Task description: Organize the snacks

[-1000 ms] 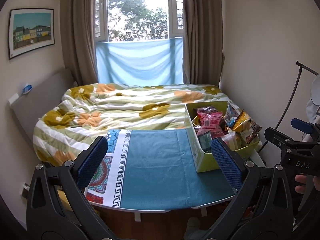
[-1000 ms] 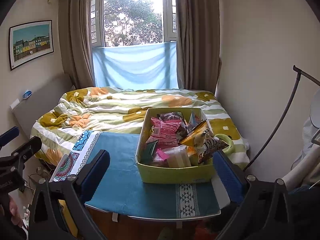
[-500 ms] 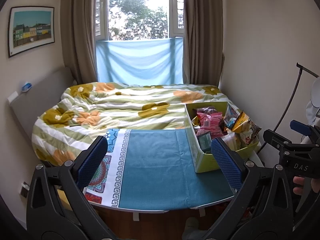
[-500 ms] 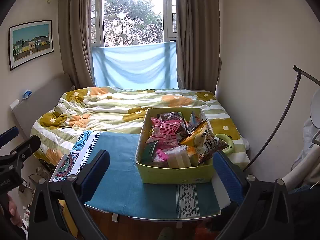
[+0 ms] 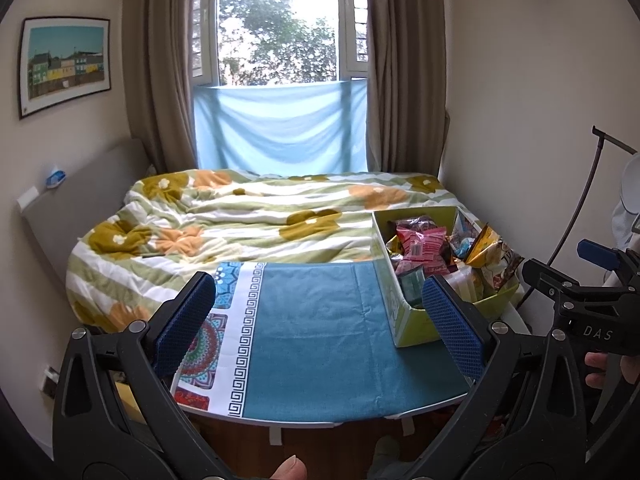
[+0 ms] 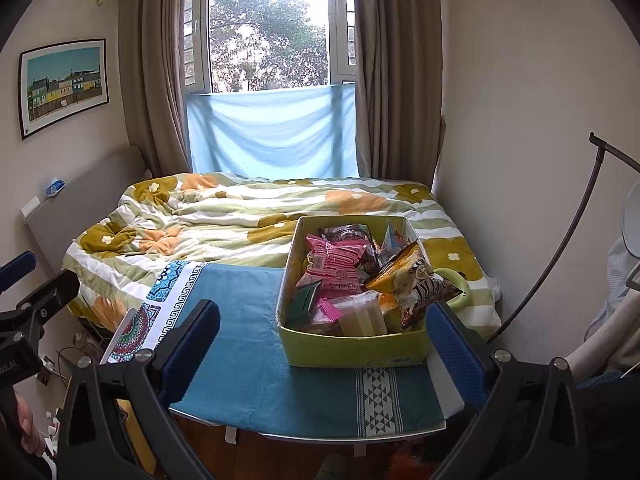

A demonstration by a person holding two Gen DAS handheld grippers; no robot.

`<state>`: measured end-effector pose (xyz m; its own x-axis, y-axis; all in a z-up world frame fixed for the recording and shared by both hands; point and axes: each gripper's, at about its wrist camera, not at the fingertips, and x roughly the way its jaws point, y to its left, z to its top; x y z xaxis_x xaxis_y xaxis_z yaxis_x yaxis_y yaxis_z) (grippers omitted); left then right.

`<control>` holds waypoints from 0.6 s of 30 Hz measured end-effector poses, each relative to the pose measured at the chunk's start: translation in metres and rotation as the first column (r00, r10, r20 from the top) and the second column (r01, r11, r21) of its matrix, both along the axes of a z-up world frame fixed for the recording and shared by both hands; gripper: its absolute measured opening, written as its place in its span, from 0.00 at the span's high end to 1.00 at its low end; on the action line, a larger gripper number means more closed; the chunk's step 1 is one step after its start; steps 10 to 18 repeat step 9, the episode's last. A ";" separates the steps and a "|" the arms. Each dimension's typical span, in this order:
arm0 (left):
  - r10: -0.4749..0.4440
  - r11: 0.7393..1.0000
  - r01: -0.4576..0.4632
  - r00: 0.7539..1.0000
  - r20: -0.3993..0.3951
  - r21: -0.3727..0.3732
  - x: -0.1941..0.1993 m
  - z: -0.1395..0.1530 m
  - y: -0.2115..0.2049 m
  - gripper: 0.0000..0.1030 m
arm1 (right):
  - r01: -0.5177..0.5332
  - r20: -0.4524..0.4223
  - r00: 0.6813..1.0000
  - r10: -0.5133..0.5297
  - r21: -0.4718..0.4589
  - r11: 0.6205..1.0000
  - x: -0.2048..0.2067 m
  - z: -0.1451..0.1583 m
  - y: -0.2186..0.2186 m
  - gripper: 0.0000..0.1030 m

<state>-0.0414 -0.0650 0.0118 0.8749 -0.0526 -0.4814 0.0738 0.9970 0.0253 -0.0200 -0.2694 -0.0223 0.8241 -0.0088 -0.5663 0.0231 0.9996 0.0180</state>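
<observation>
left gripper (image 5: 318, 322): jaws are being held spread wide, nothing between the blue pads (image 5: 184, 322), above the near edge of the table (image 5: 304, 422). right gripper (image 6: 322, 346): jaws are likewise being held spread wide and gripping nothing, the green box (image 6: 352, 346) being framed between the fingers but not being touched. table is being covered by a teal cloth (image 5: 316, 332) with a patterned border at its left end. green box is sitting on the right part of the cloth, well apart from both grippers; it is being filled with snacks, among them a pink packet (image 6: 334, 264), a yellow chip bag (image 6: 412, 284) tilted over the right wall, and a pale wrapped block (image 6: 362, 318) at the near wall. bed (image 5: 248, 220) with a flowered quilt is lying just behind the table, under the window (image 6: 268, 28).
</observation>
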 end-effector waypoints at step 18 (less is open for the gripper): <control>-0.013 1.000 0.014 1.000 0.003 -0.013 -0.001 0.001 0.002 0.00 | 0.000 0.004 1.000 0.000 0.006 1.000 -0.001 0.003 0.005 0.01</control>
